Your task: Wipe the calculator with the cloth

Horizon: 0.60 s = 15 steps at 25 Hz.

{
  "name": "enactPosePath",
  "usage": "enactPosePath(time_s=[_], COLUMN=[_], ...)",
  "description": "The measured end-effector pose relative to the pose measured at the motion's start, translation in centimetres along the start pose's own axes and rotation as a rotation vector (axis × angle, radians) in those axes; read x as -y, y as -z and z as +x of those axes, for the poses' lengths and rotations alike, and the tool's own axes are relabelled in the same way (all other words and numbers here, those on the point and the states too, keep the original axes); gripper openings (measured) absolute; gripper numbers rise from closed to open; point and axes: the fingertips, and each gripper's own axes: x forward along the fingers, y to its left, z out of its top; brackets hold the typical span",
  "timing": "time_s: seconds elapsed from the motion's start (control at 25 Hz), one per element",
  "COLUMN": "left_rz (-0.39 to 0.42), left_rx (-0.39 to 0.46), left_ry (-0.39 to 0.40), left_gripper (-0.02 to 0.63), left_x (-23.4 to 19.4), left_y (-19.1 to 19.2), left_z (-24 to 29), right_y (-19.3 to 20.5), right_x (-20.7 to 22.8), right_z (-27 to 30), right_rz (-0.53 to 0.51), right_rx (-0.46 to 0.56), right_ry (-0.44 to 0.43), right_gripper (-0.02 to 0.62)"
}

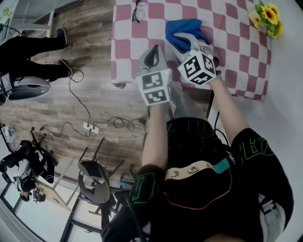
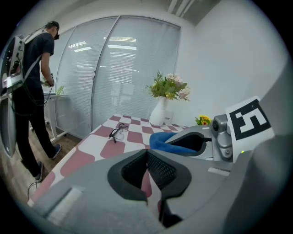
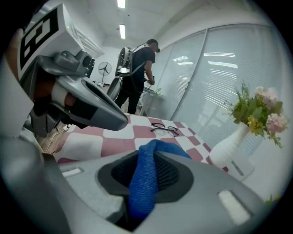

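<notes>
Head view: the right hand-held gripper (image 1: 188,41) pinches a blue cloth (image 1: 182,28) over the worktop (image 1: 227,28). The bunched cloth points forward, away from the person. The left hand-held gripper (image 1: 154,53) is just beside it, above the near edge. A red and white checked tablecloth (image 1: 246,61) covers the worktop, with glasses (image 1: 137,10) and sunflowers (image 1: 267,18) at the far side. The floor (image 1: 85,90) is of wood planks.

Left gripper view: its dark, ribbed jaws are pressed together with nothing between them. A white vase (image 2: 158,114) with flowers stands before a glass wall (image 2: 114,68).

Right gripper view: the jaws are closed on the soft cloth. Its narrow fold runs along the jaws.
</notes>
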Motion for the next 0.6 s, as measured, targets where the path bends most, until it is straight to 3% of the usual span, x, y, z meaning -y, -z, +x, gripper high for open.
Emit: enactPosePath(time_s=[0.6], left_rz=[0.02], left_rx=[0.013], left_ry=[-0.074], left_gripper=[0.009], left_x=[0.7], left_y=[-0.3], left_z=[-2.7], right_y=[0.1], right_x=[-3.9], right_z=[-2.2], right_rz=[-0.058], right_rx=[0.062], right_ry=[-0.166], right_gripper=[0.099])
